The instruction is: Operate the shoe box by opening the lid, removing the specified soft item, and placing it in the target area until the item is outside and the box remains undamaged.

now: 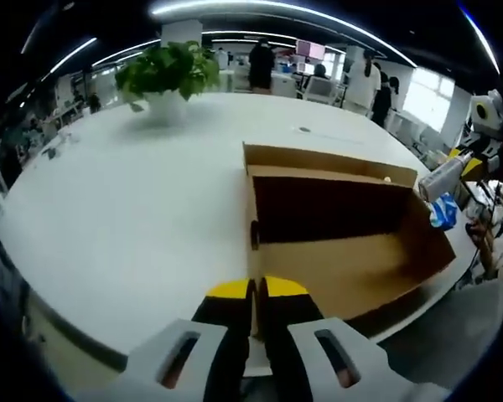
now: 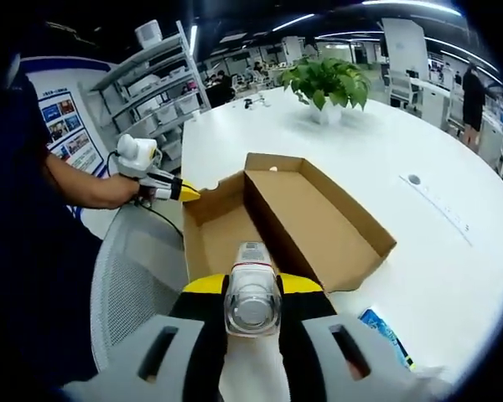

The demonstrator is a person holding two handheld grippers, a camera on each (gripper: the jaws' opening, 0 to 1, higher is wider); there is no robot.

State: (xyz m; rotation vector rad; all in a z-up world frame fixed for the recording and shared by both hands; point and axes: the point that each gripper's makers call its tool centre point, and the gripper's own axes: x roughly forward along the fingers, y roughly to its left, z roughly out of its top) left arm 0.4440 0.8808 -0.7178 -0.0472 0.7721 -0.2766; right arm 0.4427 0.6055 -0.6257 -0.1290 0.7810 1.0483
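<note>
My left gripper (image 1: pixel 258 293) fingers clenched on lid edge of shoe box (image 2: pixel 306 222). Right gripper (image 2: pixel 253 293) grasping white, clear-capped item (image 2: pixel 253 293); looks light, squashy, so I grip mid-body, gently.

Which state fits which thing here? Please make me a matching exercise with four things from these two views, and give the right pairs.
Things:
1. plant
2. box
3. left gripper
4. right gripper

States:
a. shut on a pale item
b. lies open on the table
c. stands in a white pot
d. shut on the edge of the lid

Pairs: 1-c, 2-b, 3-d, 4-a
</note>
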